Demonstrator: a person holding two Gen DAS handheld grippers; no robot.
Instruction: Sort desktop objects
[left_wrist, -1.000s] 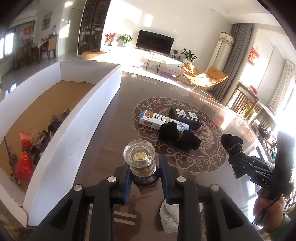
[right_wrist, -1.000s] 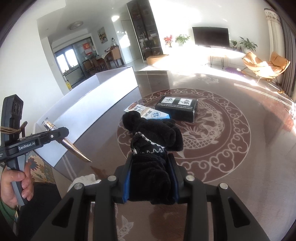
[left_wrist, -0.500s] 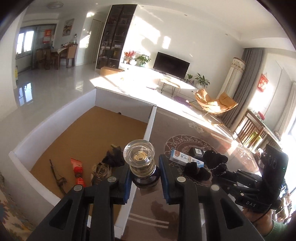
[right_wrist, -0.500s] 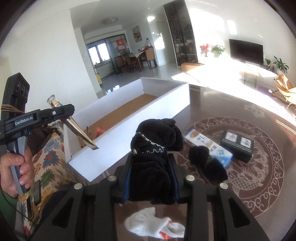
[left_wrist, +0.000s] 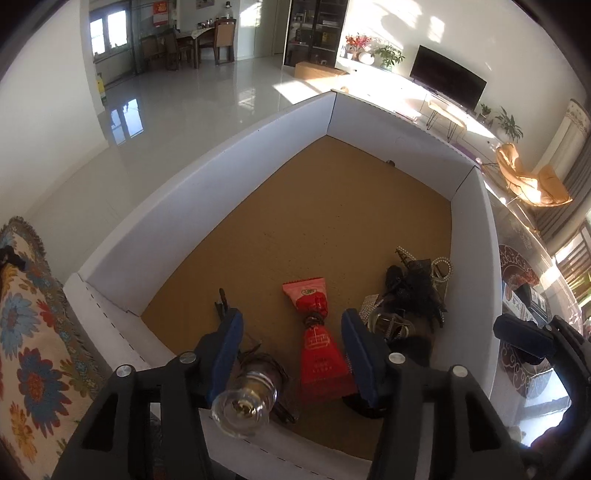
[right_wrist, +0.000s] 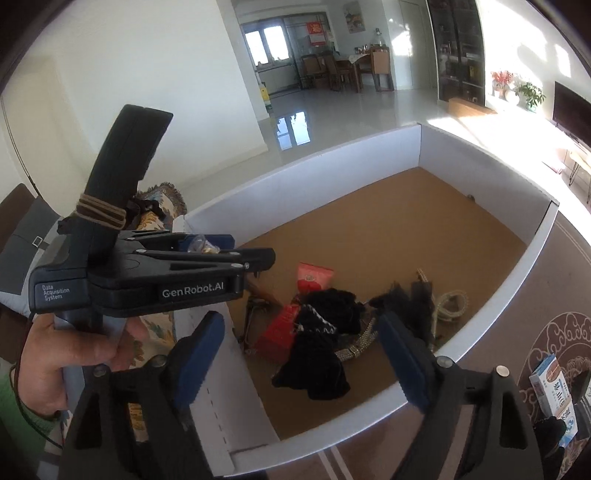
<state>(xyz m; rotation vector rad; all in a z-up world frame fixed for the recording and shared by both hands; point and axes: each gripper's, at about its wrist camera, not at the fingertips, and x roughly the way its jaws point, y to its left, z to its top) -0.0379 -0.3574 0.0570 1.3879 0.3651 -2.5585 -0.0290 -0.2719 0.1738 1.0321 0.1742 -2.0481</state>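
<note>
glass-stoppered bottle (left_wrist: 245, 400), tilted, stopper toward camera

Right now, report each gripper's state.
Left gripper: jaws opening over the white box, glass bottle leaving them.
Right gripper: jaws opening, black glove released between them, pads clear.
</note>
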